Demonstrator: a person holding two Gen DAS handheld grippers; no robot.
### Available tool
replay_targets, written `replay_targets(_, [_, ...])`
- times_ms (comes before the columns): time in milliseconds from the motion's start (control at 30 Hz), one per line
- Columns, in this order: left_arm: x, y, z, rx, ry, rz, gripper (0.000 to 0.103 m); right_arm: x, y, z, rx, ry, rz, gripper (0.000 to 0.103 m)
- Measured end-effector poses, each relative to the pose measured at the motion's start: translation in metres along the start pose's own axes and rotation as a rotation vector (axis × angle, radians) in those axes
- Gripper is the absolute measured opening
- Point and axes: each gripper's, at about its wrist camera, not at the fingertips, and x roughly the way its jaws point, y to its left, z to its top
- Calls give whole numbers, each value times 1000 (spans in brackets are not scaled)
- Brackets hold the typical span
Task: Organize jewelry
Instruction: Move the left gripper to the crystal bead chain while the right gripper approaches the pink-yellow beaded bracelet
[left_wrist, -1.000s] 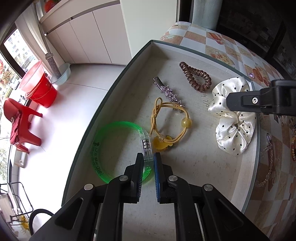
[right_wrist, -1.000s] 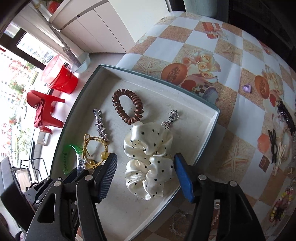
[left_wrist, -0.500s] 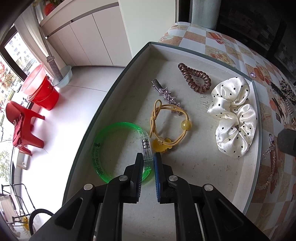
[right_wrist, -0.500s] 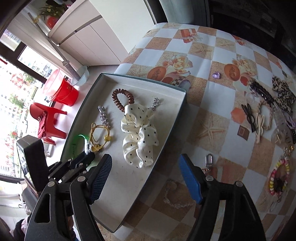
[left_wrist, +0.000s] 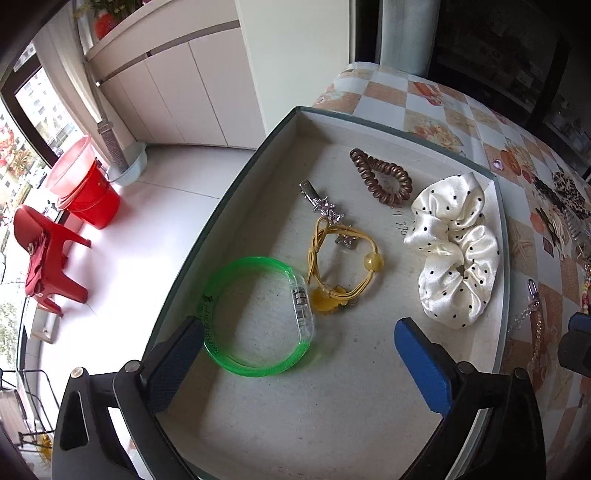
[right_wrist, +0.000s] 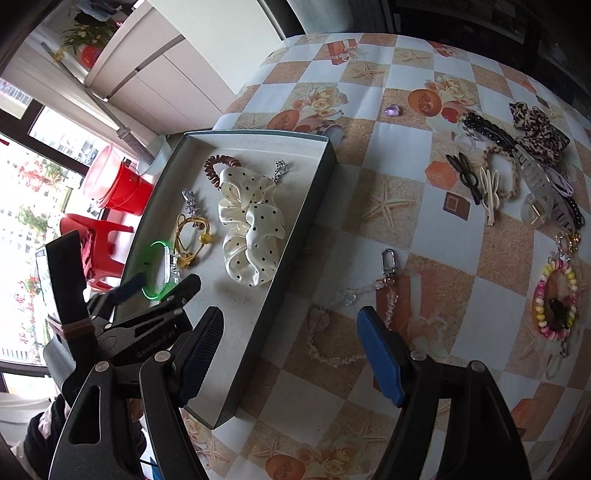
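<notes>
A grey-rimmed tray (left_wrist: 236, 184) (right_wrist: 295, 236) holds a green bangle (left_wrist: 258, 317) (right_wrist: 157, 271), a yellow hair tie (left_wrist: 343, 266), a silver star clip (left_wrist: 325, 206), a brown spiral tie (left_wrist: 382, 181) and a white dotted scrunchie (left_wrist: 458, 251) (right_wrist: 251, 225). My left gripper (left_wrist: 299, 339) is open, its fingers either side of the bangle lying flat. My right gripper (right_wrist: 291, 343) is open and empty above the tablecloth beside the tray, over a clear bead chain (right_wrist: 365, 288) and a pale bracelet (right_wrist: 328, 343).
Several hair clips, a leopard bow (right_wrist: 535, 129), a clear claw clip (right_wrist: 535, 184) and a colourful bead bracelet (right_wrist: 554, 299) lie at the table's right. A small purple heart (right_wrist: 392, 110) lies further back. The tray sits at the table's left edge; the floor with a red bucket (left_wrist: 88, 188) lies beyond.
My left gripper opened and let go of the green bangle, which now lies in the tray. My right gripper drew back from the scrunchie to over the tablecloth, right of the tray.
</notes>
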Motion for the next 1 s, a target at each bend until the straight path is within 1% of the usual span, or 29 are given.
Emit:
replay_targets(100, [2, -1, 1, 5, 18, 1, 103, -1, -1, -2, 1, 0, 0, 78])
replay_targets(200, [3, -1, 0, 5, 22, 14, 103, -3, -2, -3, 7, 0, 0, 78])
replay_targets(367, [2, 1, -1, 2, 23, 14, 103, -2, -2, -5, 6, 14, -1, 78])
replay_targets(433, [1, 1, -2, 8, 19, 12, 103, -1, 1, -6, -2, 21, -8, 79])
replay_targets(533, [-2, 0, -2, 10, 22, 6, 103, 1, 7, -9, -25, 23, -21, 85])
replay_targets(667, [-6, 0, -2, 9, 38, 8, 103, 3, 11, -13, -44, 19, -21, 87])
replay_targets(767, [-9, -3, -2, 26, 39, 26, 103, 2, 9, -15, -38, 9, -18, 87])
replay_targets(833, [-11, -4, -3, 40, 37, 41, 103, -1, 6, -18, -34, -5, -30, 87])
replay_targets(1000, [-12, -5, -6, 50, 41, 43, 103, -9, 2, -24, -37, -46, -43, 87])
